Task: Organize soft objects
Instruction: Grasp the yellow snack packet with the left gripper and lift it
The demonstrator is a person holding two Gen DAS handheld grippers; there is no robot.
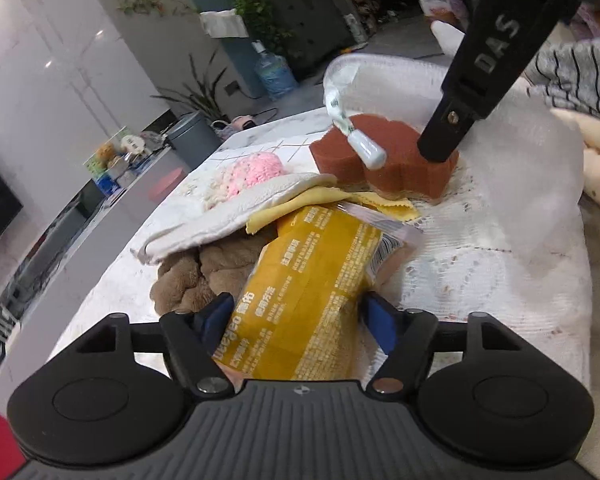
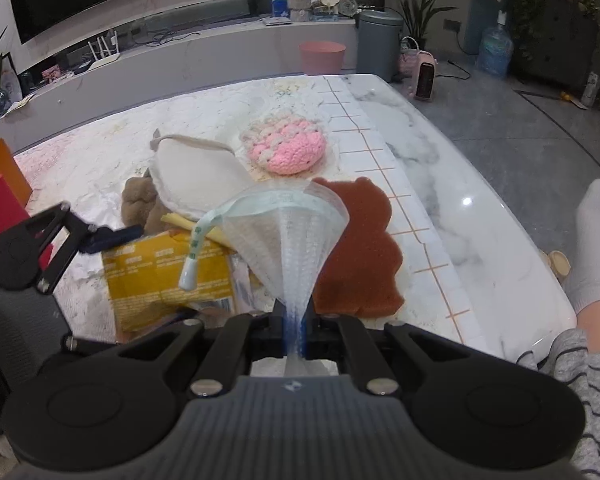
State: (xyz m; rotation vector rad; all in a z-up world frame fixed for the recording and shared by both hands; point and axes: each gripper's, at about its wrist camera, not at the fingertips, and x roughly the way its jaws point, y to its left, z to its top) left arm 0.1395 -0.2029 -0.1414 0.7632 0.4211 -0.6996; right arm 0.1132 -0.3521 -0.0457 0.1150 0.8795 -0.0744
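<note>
While you hold both tools over the pile: the soft things lie bunched on the marble surface (image 2: 480,216).
Left gripper (image 1: 296,312): your blue pads sit on either side of the yellow packet (image 1: 308,288), clenched against its sides.
Yellow packet: it lies tilted across the brown plush (image 1: 196,276), with printed text facing up.
Right gripper (image 2: 294,332): clamped tight on the white mesh pouch (image 2: 288,240), which fans out upward from between the pads.
Mesh pouch: a pale green ribbon tag (image 2: 196,248) hangs from its rim, over the packet.
Brown sponge (image 2: 360,248): flat on the surface just behind the pouch, beside the tiled strip.
Pink crochet pad (image 2: 288,152): farther back, resting on the surface near the cream mitt (image 2: 196,184).
Cream mitt: overlaps the brown plush and a yellow cloth (image 1: 300,204).
Your leg: a white sock (image 2: 592,240) shows past the surface's right edge.
</note>
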